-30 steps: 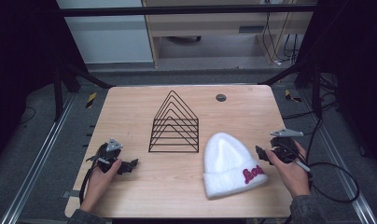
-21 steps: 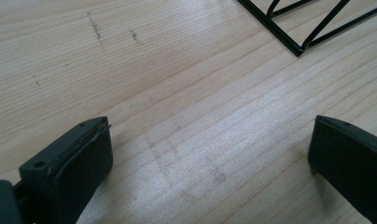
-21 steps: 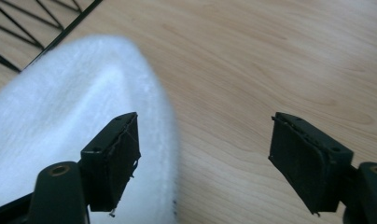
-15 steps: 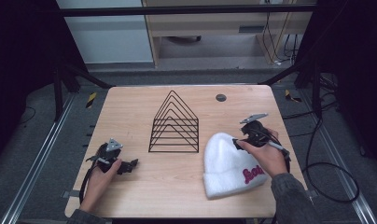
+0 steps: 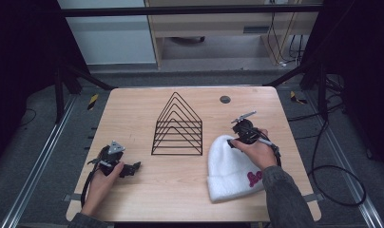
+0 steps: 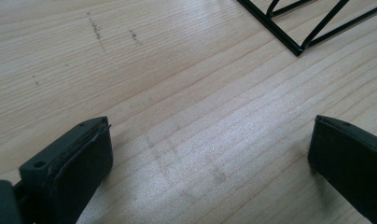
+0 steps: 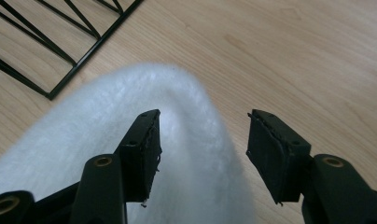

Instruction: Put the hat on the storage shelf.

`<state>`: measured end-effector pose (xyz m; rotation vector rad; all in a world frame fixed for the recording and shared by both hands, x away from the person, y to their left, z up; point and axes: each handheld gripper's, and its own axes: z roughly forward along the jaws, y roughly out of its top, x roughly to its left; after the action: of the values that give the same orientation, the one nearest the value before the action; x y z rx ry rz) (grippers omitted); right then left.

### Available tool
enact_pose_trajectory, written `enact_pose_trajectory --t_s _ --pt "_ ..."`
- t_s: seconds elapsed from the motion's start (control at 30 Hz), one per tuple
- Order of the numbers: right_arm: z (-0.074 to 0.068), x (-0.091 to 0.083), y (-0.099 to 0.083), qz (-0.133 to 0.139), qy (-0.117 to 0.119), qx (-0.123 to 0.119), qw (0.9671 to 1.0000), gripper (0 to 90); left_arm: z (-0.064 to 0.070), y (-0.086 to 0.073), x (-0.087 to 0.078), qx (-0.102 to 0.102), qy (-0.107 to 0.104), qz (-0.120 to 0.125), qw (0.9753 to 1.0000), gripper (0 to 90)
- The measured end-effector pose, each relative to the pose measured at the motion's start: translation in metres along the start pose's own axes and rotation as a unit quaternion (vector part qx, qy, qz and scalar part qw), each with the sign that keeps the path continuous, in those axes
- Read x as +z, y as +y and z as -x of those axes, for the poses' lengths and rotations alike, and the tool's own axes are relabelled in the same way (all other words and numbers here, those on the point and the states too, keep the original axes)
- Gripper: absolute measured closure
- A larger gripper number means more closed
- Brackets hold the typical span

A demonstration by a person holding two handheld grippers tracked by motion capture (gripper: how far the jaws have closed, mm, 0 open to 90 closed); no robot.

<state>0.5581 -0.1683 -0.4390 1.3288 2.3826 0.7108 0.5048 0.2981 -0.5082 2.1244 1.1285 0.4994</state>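
The white beanie [image 7: 130,154] crown lies under my right gripper [image 7: 203,149]; jaws apart, gripping nothing.

white beanie [image 5: 230,166] with red lettering, black wire rack [image 5: 177,126], pale wood table [image 5: 133,114]

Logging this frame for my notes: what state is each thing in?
Beanie: lying flat on the table, crown toward the rack, untouched.
Rack: upright, nothing in it.
Right gripper: open, jaws over the beanie's crown, not closed on it.
Left gripper: open, on bare table, holding nothing.
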Motion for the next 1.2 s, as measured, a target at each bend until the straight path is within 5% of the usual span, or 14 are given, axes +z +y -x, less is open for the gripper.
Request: enact_pose_trajectory --t_s 0.5,0.73,0.83,1.03,1.2 --pt "0.005 0.026 0.001 -0.024 0.016 0.019 0.9994 43.6 0.000 0.000 0.000 0.000 0.000 0.000 1.0000 0.0" --pt "0.003 0.032 0.002 -0.035 0.037 0.020 0.9985 62.0 0.000 0.000 0.000 0.000 -0.002 0.000 1.0000 0.0" --pt "0.003 0.033 0.002 -0.041 0.047 0.020 0.9978 77.1 0.000 0.000 0.000 0.000 -0.001 0.000 1.0000 0.0" --pt "-0.002 0.014 0.003 -0.019 0.047 0.008 0.9987 82.3 0.000 0.000 0.000 0.000 -0.002 0.000 1.0000 0.0" --pt "-0.009 -0.021 0.000 0.031 0.047 -0.002 0.9984 82.6 0.001 0.000 0.000 0.004 -0.001 0.000 1.0000 0.0"
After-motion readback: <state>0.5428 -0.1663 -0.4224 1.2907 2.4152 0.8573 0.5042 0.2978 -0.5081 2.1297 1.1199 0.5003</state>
